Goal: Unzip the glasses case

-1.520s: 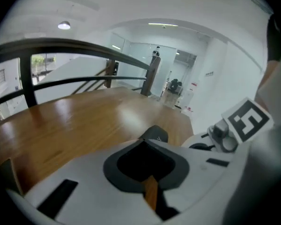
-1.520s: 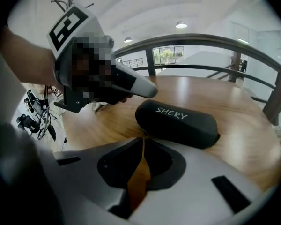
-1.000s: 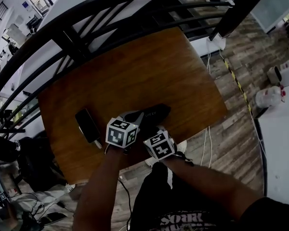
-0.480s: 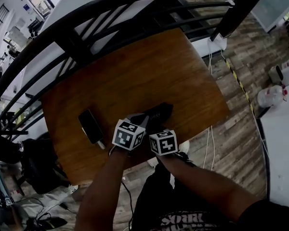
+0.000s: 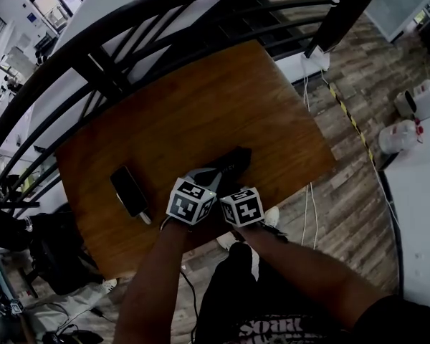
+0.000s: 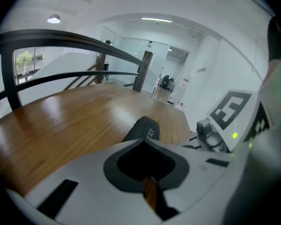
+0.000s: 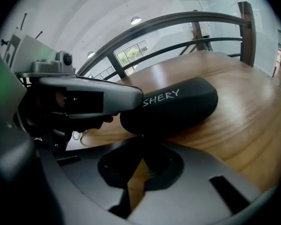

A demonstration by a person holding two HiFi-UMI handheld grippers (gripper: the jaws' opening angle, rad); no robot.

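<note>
The black glasses case (image 5: 233, 159) lies on the brown wooden table (image 5: 179, 113) near its front edge, white "SHERY" print on its side (image 7: 178, 103). My left gripper (image 5: 203, 182) is shut on the case's near left end; in the left gripper view the jaws (image 6: 144, 142) meet and the case (image 6: 144, 127) sticks out beyond them. My right gripper (image 5: 231, 187) sits close beside it. Its jaws (image 7: 142, 146) are pinched together at the case's near edge on a small dark tab, the zipper pull. The left gripper's finger (image 7: 91, 96) rests over the case's top.
A dark phone (image 5: 128, 190) lies on the table left of the grippers. A black curved railing (image 5: 107, 56) runs along the table's far side. White containers (image 5: 398, 135) and cables (image 5: 309, 192) are on the plank floor to the right.
Both grippers have drawn closer together at the case's near end, and the right one has shifted slightly up and forward. The case has turned a little, its far end pointing more away.
</note>
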